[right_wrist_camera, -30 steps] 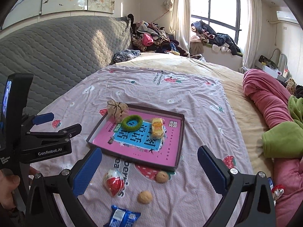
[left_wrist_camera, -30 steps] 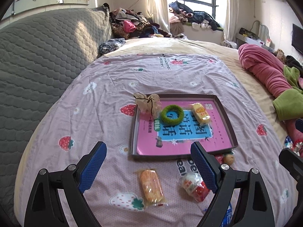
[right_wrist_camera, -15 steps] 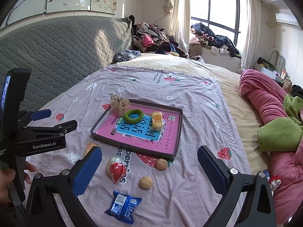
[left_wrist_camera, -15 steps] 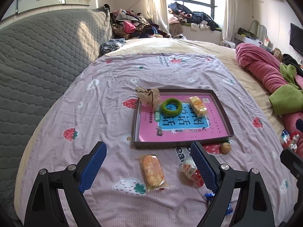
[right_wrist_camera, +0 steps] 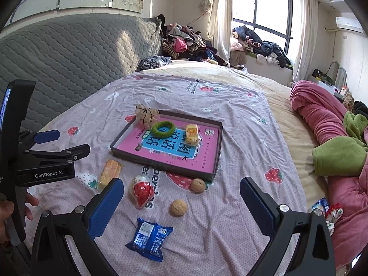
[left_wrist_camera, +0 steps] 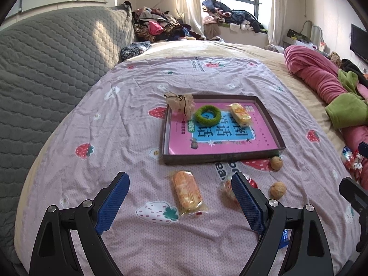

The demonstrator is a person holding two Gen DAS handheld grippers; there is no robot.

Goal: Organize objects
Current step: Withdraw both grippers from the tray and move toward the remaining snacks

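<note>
I see both tongs, left gripper (left_wrist_camera: 180, 194) and right gripper (right_wrist_camera: 181, 201), spread wide, empty. Only the right view fully shows the blue packet (right_wrist_camera: 149, 239) beneath its fingers.

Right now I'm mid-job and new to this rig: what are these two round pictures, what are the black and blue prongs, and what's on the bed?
Each round picture comes from a fisheye camera on a hand-held gripper, looking along its two fingers. The prongs are those fingers. The left gripper and the right gripper are both open and hold nothing. In the right view the left gripper also shows at the left edge.

On the strawberry sheet lies a shallow box tray holding a green ring, a yellow snack pack and a beige pouch at its far corner.

Loose in front of it: an orange snack pack, a red-and-white packet, two walnuts and a blue packet.
</note>
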